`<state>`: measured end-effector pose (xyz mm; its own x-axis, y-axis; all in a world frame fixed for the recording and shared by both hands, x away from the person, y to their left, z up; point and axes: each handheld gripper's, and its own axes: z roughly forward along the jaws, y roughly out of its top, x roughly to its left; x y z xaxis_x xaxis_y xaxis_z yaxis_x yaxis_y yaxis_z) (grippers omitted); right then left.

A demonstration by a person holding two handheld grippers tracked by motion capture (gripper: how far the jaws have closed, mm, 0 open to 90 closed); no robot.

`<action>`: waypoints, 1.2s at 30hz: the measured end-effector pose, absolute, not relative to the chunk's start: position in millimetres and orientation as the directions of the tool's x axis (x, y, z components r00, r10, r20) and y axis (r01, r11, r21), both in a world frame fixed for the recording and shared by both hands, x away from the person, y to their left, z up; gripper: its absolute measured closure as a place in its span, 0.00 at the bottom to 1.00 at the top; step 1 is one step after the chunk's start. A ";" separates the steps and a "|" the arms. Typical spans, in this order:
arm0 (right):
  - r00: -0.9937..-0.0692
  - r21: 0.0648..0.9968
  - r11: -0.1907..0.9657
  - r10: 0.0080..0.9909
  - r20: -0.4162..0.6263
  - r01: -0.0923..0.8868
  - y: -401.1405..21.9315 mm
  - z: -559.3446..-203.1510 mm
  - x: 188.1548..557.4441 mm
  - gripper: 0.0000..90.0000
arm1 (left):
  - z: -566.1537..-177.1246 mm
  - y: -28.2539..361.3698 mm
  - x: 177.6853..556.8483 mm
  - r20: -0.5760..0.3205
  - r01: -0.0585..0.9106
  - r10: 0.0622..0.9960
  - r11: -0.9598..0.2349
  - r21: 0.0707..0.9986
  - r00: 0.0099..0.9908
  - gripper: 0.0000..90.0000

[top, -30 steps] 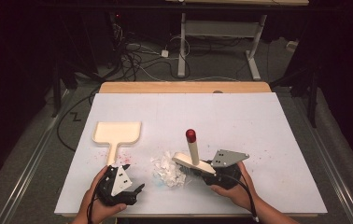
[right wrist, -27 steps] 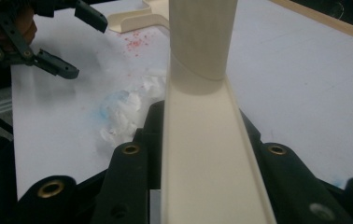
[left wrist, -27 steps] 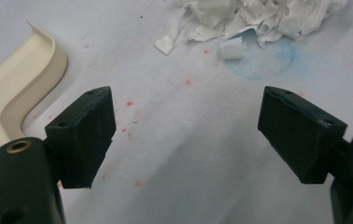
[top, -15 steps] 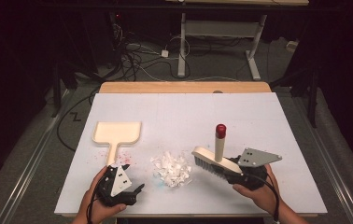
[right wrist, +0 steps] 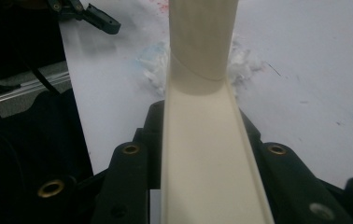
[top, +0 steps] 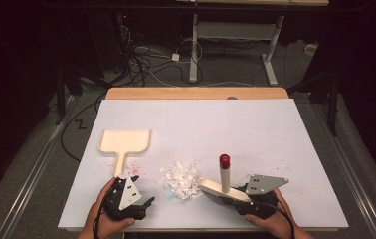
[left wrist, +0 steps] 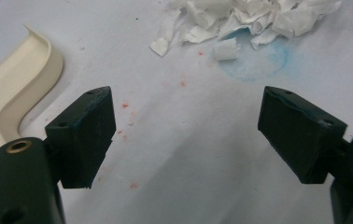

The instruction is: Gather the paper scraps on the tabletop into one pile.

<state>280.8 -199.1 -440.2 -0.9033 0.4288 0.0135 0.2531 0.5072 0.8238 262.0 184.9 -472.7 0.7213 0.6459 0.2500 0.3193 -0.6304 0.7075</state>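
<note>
A cream brush [top: 224,191] with an upright red-tipped handle [top: 224,160] is clamped in my right gripper [top: 248,201] near the board's front edge. Its bristle end touches the right side of a pile of torn white paper scraps [top: 181,178]. In the right gripper view the jaws press both sides of the brush back [right wrist: 202,154]. My left gripper [top: 134,196] rests at the front left, open and empty [left wrist: 186,126]. A cream dustpan [top: 125,142] lies flat just beyond it, its rim [left wrist: 20,88] to the left of the jaws. The scraps [left wrist: 240,21] lie ahead.
A white board [top: 255,129] covers the wooden table [top: 196,93]. Red specks [left wrist: 125,105] and a pale blue stain [left wrist: 254,60] mark the board near the pile. Cables and desk legs [top: 193,50] stand on the dark floor beyond. The left gripper [right wrist: 88,16] shows far off.
The right gripper carried the brush out to the right of the pile, then back left and nearer the front edge. The left gripper stayed still.
</note>
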 end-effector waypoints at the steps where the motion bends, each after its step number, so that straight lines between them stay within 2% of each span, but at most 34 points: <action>1: -0.904 0.824 0.510 0.427 0.005 0.246 -193.6 -441.3 282.7 0.75 | -472.3 185.8 262.3 0.251 0.317 0.647 -0.629 0.710 0.720 0.20; 12: -0.915 0.851 0.488 0.404 -0.023 0.195 -158.5 -443.2 307.0 0.75 | -473.0 187.8 262.7 0.248 0.309 0.638 -0.629 0.713 0.729 0.21; 23: -0.905 0.880 0.439 0.425 -0.027 0.180 -187.3 -414.1 295.2 0.75 | -471.1 188.8 261.7 0.251 0.307 0.641 -0.627 0.716 0.725 0.21; 27: -0.865 0.898 0.400 0.500 -0.048 0.182 -194.5 -403.8 301.1 0.75 | -471.3 187.6 263.1 0.248 0.310 0.641 -0.627 0.715 0.726 0.21; 29: -0.821 0.902 0.396 0.564 -0.091 0.172 -189.3 -405.6 310.5 0.75 | -472.2 186.3 264.1 0.249 0.310 0.639 -0.631 0.711 0.728 0.21; 34: -0.742 0.878 0.449 0.643 -0.189 0.165 -164.8 -429.6 336.4 0.75 | -473.4 185.2 265.1 0.245 0.314 0.636 -0.634 0.707 0.732 0.21; 36: -0.737 0.874 0.450 0.651 -0.180 0.184 -156.4 -440.3 346.7 0.75 | -473.9 185.3 264.8 0.244 0.315 0.636 -0.634 0.706 0.732 0.21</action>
